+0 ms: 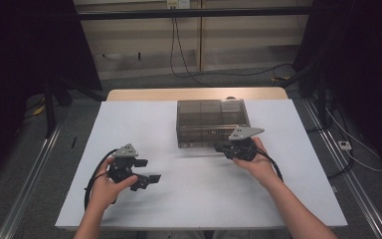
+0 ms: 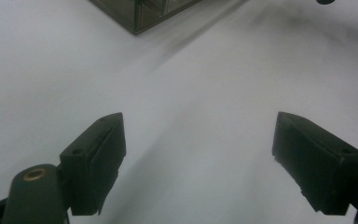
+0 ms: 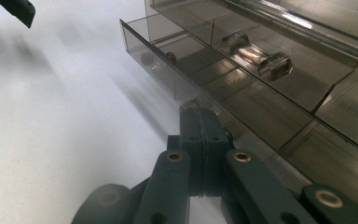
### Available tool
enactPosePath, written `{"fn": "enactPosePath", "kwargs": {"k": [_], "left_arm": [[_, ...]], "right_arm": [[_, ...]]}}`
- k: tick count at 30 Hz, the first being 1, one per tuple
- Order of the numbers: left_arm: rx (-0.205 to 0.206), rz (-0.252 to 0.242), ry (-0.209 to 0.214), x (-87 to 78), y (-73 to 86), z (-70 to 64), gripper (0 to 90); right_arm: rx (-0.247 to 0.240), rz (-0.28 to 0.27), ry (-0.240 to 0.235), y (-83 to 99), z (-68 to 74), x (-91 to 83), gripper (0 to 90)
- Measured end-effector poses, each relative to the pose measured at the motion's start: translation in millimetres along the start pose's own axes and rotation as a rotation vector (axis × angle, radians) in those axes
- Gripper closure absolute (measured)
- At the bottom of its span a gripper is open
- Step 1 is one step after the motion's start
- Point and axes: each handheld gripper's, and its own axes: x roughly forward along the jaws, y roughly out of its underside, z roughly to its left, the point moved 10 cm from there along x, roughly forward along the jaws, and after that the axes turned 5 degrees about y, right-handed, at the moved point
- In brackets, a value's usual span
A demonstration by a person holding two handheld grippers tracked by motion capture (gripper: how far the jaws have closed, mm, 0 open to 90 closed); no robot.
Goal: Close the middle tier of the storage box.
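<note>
A smoky see-through drawer cabinet (image 1: 211, 117) stands at the back middle of the white table (image 1: 204, 199). In the right gripper view its lowest drawer (image 3: 154, 60) is pulled out a little, with two small red things (image 3: 147, 58) inside. My right gripper (image 3: 200, 116) is shut at that drawer's front, apparently on its clear handle, which the jaws hide. The right gripper (image 1: 224, 148) sits at the cabinet's front right in the high view. My left gripper (image 1: 146, 172) is open over bare table to the left front, nothing between its fingers (image 2: 98, 154). The cabinet's corner (image 2: 140, 14) lies far ahead of it.
Two clear handles (image 3: 275, 65) stick out on the upper drawers. A wooden table edge (image 1: 194, 93) runs behind the white sheet. Cables (image 1: 179, 55) trail over the floor at the back, and metal rails (image 1: 30, 174) flank the table.
</note>
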Motion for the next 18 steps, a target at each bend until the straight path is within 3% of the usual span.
{"fn": "enactPosePath", "kwargs": {"k": [18], "left_arm": [[0.003, 0.001, -0.002, -0.9, 0.0, 1.4, 17.6]], "right_arm": [[0.016, -0.001, 0.015, 0.9, -4.6, 4.7, 90.0]]}}
